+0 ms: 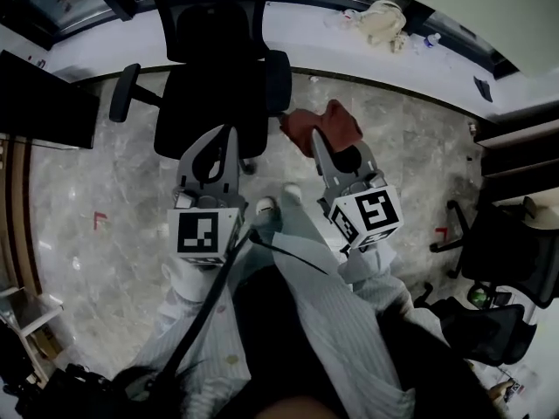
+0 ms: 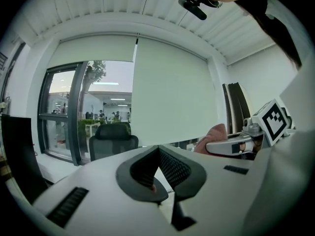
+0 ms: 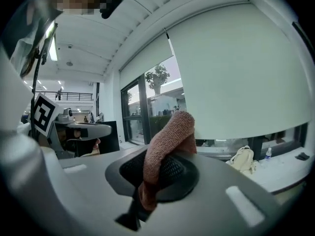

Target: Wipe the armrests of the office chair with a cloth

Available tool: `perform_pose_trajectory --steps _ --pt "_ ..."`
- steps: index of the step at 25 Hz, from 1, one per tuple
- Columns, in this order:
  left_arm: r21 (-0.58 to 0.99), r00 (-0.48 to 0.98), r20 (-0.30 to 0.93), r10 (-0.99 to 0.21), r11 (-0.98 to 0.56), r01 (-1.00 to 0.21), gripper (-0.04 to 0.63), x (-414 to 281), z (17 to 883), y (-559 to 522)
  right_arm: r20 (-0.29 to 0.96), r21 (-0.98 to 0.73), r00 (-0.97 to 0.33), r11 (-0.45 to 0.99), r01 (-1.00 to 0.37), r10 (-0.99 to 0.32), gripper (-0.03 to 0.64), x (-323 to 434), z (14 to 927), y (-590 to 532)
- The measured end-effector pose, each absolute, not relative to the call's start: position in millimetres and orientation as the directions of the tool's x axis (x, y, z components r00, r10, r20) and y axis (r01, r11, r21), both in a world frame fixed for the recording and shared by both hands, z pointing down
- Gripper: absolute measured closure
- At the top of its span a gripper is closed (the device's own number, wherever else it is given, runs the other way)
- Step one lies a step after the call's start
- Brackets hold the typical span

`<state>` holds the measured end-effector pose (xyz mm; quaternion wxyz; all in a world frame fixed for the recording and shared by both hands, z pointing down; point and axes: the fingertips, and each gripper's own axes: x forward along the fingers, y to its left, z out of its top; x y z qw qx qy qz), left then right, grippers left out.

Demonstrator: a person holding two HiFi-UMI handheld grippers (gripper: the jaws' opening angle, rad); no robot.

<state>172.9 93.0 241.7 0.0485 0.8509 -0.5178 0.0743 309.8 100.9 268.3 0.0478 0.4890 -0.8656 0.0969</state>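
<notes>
The right gripper has its jaws clamped on a reddish-brown cloth, which rises in a fold above the jaws and hangs a little below them. In the head view the same cloth bunches out past the right gripper. Its left edge lies just beside the right armrest of the black office chair; whether the two touch cannot be told. The left gripper has its jaws drawn together with nothing between them. In the head view the left gripper points at the near edge of the chair seat. The chair's left armrest stands well apart from both grippers. The chair rests on a grey marbled floor, with its back towards the far side. On the white ledge beyond it lies a cream backpack. A second dark chair stands at the right.
</notes>
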Motion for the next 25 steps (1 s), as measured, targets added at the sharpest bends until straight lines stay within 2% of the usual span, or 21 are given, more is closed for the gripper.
perform_pose_trajectory --steps 14,21,25 --pt "0.051 0.323 0.222 -0.920 -0.320 -0.946 0.592 165.4 281.1 -36.8 0.321 -0.206 -0.694 0.668 -0.716 -0.644 0.591 276.7 359.2 -47.8" --pt "0.072 0.318 0.292 -0.902 -0.311 -0.948 0.592 152.9 313.6 -63.1 0.399 -0.301 -0.706 0.643 -0.704 -0.586 0.591 268.1 421.6 -84.7" --pt "0.079 0.313 0.330 -0.891 -0.304 -0.949 0.592 146.2 338.2 -74.7 0.509 -0.392 -0.717 0.613 -0.685 -0.476 0.592 263.6 488.3 -86.8"
